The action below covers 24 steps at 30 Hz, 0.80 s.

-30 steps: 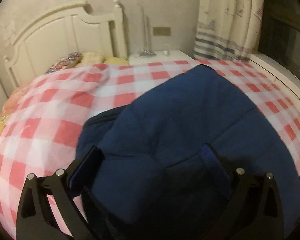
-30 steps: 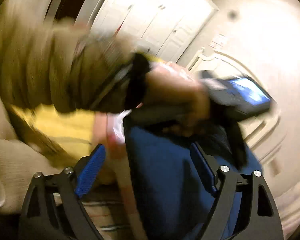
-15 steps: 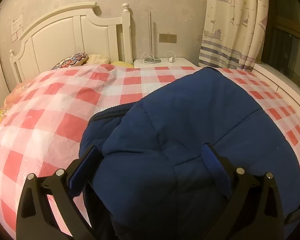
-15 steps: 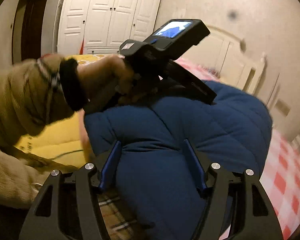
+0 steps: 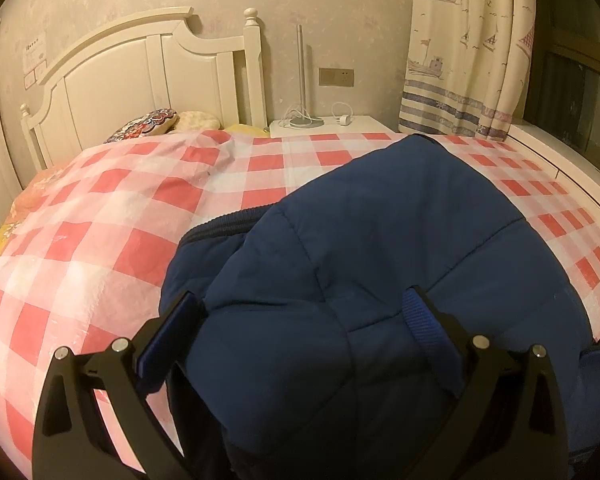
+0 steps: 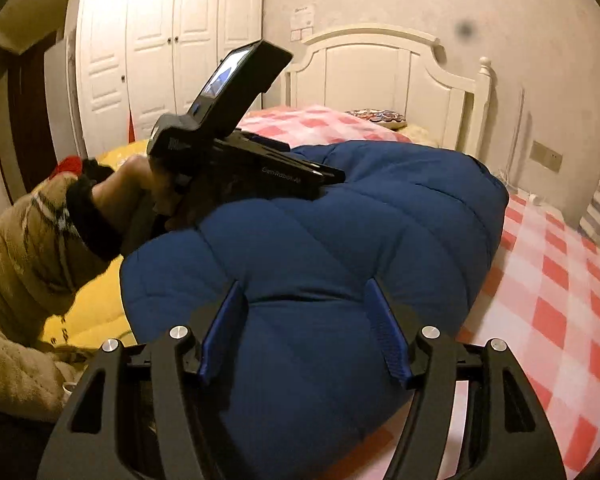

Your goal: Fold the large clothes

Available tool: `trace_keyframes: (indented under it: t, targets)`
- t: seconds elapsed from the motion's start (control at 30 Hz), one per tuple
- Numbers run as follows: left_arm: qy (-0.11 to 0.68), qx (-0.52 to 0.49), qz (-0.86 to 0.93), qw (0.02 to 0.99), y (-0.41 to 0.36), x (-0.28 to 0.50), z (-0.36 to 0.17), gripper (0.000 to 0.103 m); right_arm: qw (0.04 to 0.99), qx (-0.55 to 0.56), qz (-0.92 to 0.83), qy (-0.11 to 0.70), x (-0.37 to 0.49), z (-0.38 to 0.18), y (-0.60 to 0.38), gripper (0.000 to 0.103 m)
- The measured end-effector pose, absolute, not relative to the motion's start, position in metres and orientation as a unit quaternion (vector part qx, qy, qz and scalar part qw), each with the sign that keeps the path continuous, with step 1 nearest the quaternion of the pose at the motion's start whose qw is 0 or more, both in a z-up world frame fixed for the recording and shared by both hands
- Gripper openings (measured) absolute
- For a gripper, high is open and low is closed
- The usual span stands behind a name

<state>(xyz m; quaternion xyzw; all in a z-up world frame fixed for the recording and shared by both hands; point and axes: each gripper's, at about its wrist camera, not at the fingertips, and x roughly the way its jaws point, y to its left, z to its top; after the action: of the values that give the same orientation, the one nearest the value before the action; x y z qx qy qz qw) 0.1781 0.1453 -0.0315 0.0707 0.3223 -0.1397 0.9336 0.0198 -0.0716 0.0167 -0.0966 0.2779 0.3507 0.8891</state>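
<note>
A navy quilted puffer jacket [image 5: 380, 248] lies bunched on the red-and-white checked bed cover [image 5: 80, 248]. My left gripper [image 5: 300, 320] is open, its fingers wide on either side of a thick fold of the jacket's near edge. In the right wrist view the jacket [image 6: 340, 248] fills the middle. My right gripper [image 6: 304, 320] is open, its blue pads [image 6: 384, 332] straddling a bulge of the jacket. The left hand-held gripper unit [image 6: 236, 152] rests on the jacket's far left side.
A white headboard [image 5: 140, 80] and pillows [image 5: 148, 130] are at the bed's far end. A nightstand [image 5: 324, 126] with a lamp and a curtain [image 5: 468, 48] stand behind. A yellow blanket [image 6: 84, 312] and white wardrobe [image 6: 160, 48] are to the left in the right wrist view.
The right gripper swung round from the person's arm to face the jacket and narrowed its opening. The left gripper dropped slightly and stayed open over the jacket edge.
</note>
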Motion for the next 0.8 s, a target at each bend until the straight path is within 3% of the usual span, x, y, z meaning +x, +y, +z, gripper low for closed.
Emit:
trace_keyframes:
  t: [0.17, 0.23, 0.3, 0.43, 0.6, 0.8]
  targets:
    - [0.325, 0.07, -0.112, 0.936, 0.151, 0.168, -0.023, 0.101, 0.885, -0.083, 0.353, 0.291, 0.015, 0.019, -0.067, 0.064]
    - [0.332, 0.027, -0.127, 0.934, 0.17, 0.148, -0.013, 0.101, 0.88, -0.054, 0.361, 0.304, 0.015, 0.028, -0.075, 0.067]
    - [0.343, -0.029, -0.162, 0.925, 0.193, 0.132, -0.012, 0.101, 0.889, 0.024, 0.35, 0.295, 0.018, 0.041, -0.105, 0.099]
    - [0.407, -0.124, -0.19, 0.885, 0.239, 0.121, -0.039, 0.101, 0.884, 0.127, 0.314, 0.324, 0.039, 0.039, -0.147, 0.099]
    - [0.44, -0.216, -0.261, 0.831, 0.267, 0.118, -0.076, 0.101, 0.834, 0.149, 0.341, 0.408, 0.059, 0.002, -0.125, 0.099]
    - [0.448, -0.231, -0.318, 0.803, 0.257, 0.14, -0.086, 0.101, 0.805, 0.193, 0.344, 0.443, 0.084, -0.021, -0.124, 0.099]
